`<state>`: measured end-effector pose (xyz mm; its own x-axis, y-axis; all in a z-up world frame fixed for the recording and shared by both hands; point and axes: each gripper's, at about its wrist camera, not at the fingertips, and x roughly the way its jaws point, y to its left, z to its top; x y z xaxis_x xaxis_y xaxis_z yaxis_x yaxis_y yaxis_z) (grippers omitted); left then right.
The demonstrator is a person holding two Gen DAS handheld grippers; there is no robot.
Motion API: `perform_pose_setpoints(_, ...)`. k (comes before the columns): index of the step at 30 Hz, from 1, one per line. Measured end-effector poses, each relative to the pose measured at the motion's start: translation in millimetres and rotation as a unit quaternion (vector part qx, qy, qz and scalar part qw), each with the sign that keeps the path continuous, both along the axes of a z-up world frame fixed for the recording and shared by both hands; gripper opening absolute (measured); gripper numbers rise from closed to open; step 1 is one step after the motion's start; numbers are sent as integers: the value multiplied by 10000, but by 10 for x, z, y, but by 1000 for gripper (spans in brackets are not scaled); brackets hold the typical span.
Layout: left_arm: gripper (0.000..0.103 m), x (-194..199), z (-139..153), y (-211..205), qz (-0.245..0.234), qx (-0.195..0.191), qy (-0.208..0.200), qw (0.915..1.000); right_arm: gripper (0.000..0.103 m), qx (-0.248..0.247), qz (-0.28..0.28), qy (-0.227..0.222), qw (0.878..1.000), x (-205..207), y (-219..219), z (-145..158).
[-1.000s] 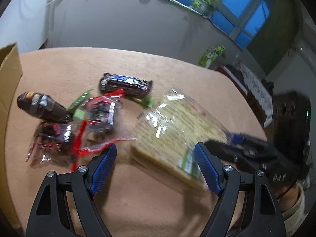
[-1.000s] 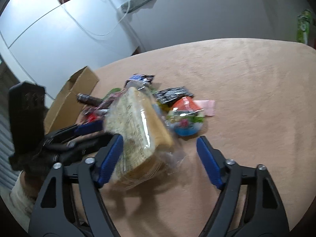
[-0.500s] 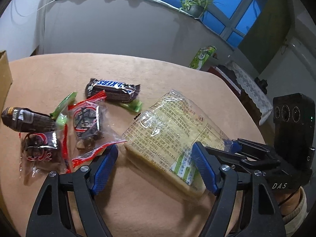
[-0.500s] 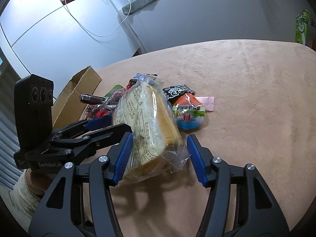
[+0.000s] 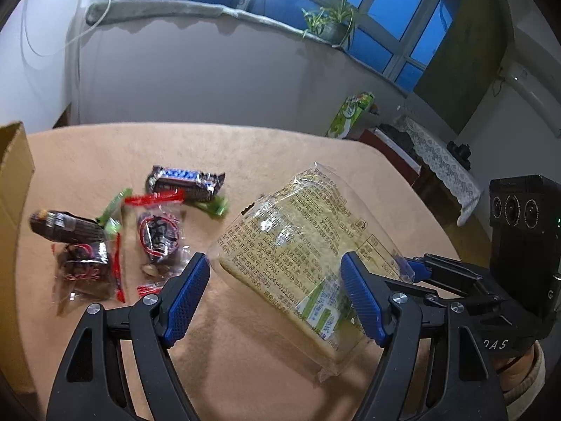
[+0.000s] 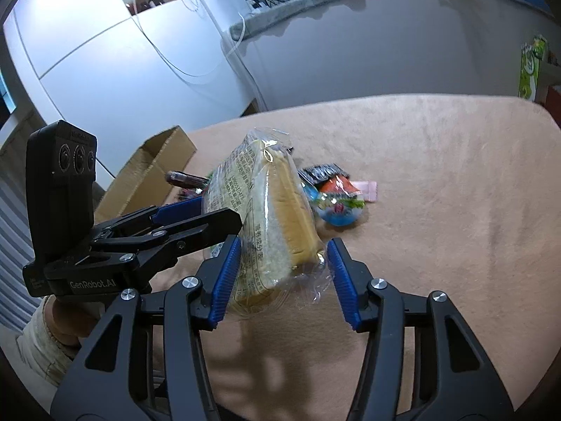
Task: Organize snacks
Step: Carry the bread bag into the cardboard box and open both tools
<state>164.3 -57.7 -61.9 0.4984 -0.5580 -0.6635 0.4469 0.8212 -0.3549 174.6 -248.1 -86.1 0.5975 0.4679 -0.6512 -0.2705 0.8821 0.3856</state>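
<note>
A clear pack of sliced bread [image 5: 308, 242] hangs tilted above the tan table [image 5: 245, 358]. My left gripper [image 5: 273, 298] is shut on it, one pad at the pack's left edge and the other over its right part. In the right wrist view the bread pack [image 6: 270, 217] is seen edge-on between the pads of my right gripper [image 6: 284, 273]. Those jaws are closing, and both pads touch the wrapper. The remaining snacks lie on the table: a Snickers bar [image 5: 186, 184], two clear bags with red seams [image 5: 157, 235], a dark wrapped bar [image 5: 63, 226] and a jelly cup [image 6: 336, 210].
An open cardboard box [image 5: 14, 175] stands at the table's left edge, also visible as the box [image 6: 147, 172] behind the left gripper. A pink wrapper [image 6: 366, 191] and a black packet [image 6: 322, 172] lie by the jelly cup. A green carton [image 5: 350, 114] stands beyond the table.
The bread pack has risen off the table and tipped up on edge. The right jaws have narrowed onto it, and both grippers have moved upward.
</note>
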Motion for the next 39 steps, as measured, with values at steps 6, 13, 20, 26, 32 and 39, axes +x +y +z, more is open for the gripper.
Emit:
perform_pose_setpoints(6, 76, -157, 264, 156, 189, 14, -274, 9994, 53, 9, 176, -294, 9994, -128, 132, 301)
perform_pose_setpoints(13, 76, -346, 449, 452, 418, -30, -492, 9979, 53, -63, 392, -506, 9979, -277, 411, 569)
perform_pose_setpoints(20, 76, -503, 593, 963, 826, -143, -660, 9943, 53, -223, 787, -644, 9946, -331, 982, 749)
perform_pose_setpoints(26, 76, -625, 638, 1589, 1396, -161, -774, 9870, 53, -320, 1322, -720, 9881, -276, 1710, 824)
perform_pose_setpoints(32, 75, -666, 637, 2211, 1992, -35, -833, 9764, 47, -310, 1921, -732, 9782, -161, 2456, 804)
perform_pose_setpoints(39, 67, -395, 539, 2544, 2301, 30, -841, 9695, 43, -380, 2137, -769, 9731, 70, 2935, 692)
